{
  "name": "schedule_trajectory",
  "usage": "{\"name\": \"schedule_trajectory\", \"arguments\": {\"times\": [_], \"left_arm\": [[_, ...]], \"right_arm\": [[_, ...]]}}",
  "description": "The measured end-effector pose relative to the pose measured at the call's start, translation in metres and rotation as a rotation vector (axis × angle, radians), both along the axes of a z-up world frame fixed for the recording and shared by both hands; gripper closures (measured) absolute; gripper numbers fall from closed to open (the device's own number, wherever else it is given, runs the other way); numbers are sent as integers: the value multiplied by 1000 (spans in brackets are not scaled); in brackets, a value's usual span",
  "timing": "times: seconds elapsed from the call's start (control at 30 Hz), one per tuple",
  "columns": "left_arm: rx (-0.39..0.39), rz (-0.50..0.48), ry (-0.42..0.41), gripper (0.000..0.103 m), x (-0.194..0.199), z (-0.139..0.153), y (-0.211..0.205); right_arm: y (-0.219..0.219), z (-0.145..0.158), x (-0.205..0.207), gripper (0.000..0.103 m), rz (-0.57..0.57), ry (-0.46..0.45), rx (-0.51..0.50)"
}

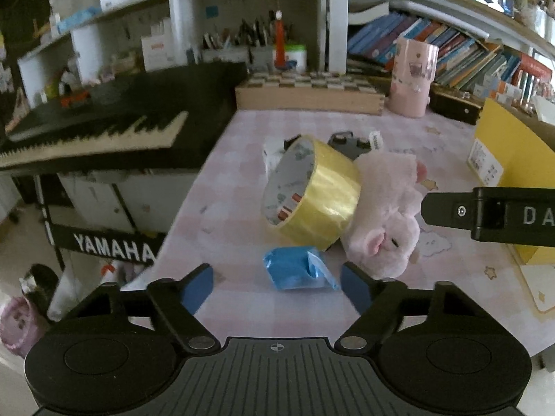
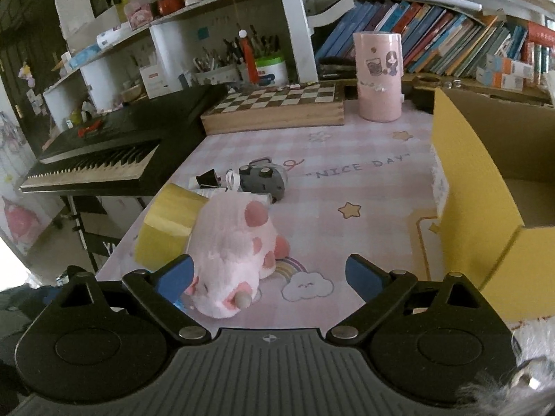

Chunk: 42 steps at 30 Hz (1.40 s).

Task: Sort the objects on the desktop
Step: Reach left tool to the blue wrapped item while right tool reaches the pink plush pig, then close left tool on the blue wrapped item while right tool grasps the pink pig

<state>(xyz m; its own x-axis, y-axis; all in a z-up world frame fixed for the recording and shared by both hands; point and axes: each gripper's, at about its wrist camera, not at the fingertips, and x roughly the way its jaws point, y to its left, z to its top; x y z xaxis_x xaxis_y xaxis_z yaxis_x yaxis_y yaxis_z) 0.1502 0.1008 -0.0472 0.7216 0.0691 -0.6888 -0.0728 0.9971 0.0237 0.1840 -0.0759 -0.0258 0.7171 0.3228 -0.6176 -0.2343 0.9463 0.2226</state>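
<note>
Several items still sit unsorted mid-frame on the desk point(image 2: 364, 187): tape roll point(image 1: 314, 192), plush toy point(image 2: 236, 253), blue packet point(image 1: 295, 272). Yellow box point(image 2: 485, 187) at right looks empty. Left hand-held gripper point(image 1: 277, 286) is part-open around the packet without touching it; right hand-held gripper point(image 2: 270, 277) is wide, at the plush.

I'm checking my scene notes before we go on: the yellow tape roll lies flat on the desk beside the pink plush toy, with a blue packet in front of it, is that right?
Not quite. The yellow tape roll does not lie flat: it stands tilted on its edge, leaning against the pink plush toy, as the left wrist view shows. The blue packet is in front of it.
</note>
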Motion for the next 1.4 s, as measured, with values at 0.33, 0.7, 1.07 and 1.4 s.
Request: {"name": "schedule_trajectory", "arguments": {"times": [0.33, 0.7, 1.07, 1.4], "left_arm": [[-91, -53, 62, 54, 26, -20, 2], [-114, -73, 64, 63, 21, -20, 11], [-114, -102, 65, 63, 22, -16, 12], [-131, -149, 35, 63, 7, -2, 0]], "right_arm": [[18, -9, 36, 7, 69, 67, 33], [36, -25, 63, 14, 109, 161, 70], [26, -32, 57, 42, 82, 179, 77], [-2, -14, 29, 43, 10, 103, 40]]}}
